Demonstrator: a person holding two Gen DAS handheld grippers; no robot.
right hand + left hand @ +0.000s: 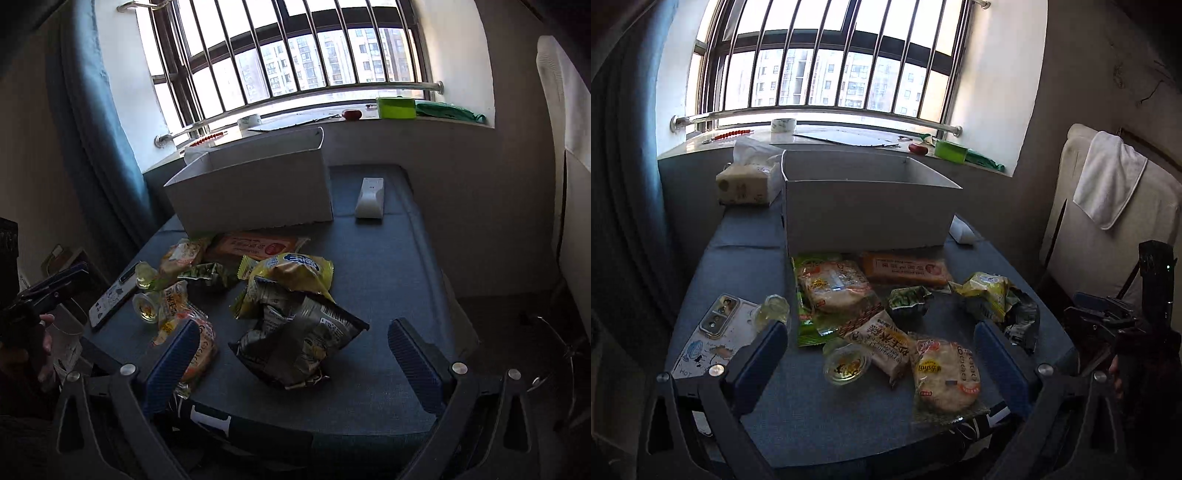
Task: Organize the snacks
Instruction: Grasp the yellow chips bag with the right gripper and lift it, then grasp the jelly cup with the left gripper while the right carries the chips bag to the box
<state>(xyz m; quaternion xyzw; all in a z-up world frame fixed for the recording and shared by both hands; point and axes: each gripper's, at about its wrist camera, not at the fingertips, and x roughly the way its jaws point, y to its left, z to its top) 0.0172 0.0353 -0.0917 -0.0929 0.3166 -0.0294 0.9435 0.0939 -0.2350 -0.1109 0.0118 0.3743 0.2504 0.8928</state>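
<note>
Crinkled snack packets [886, 306] are seen scattered on a blue fabric table [746, 258], ahead of the left tongs [881, 356] and right tongs [293, 354], both spread wide and holding nothing. A white cardboard box [864, 210] stands behind them, below a barred window [827, 62].

A home room: barred window [827, 62] facing apartment blocks, blue curtain [96, 122], tissue box [748, 182], upholstered seat.
</note>
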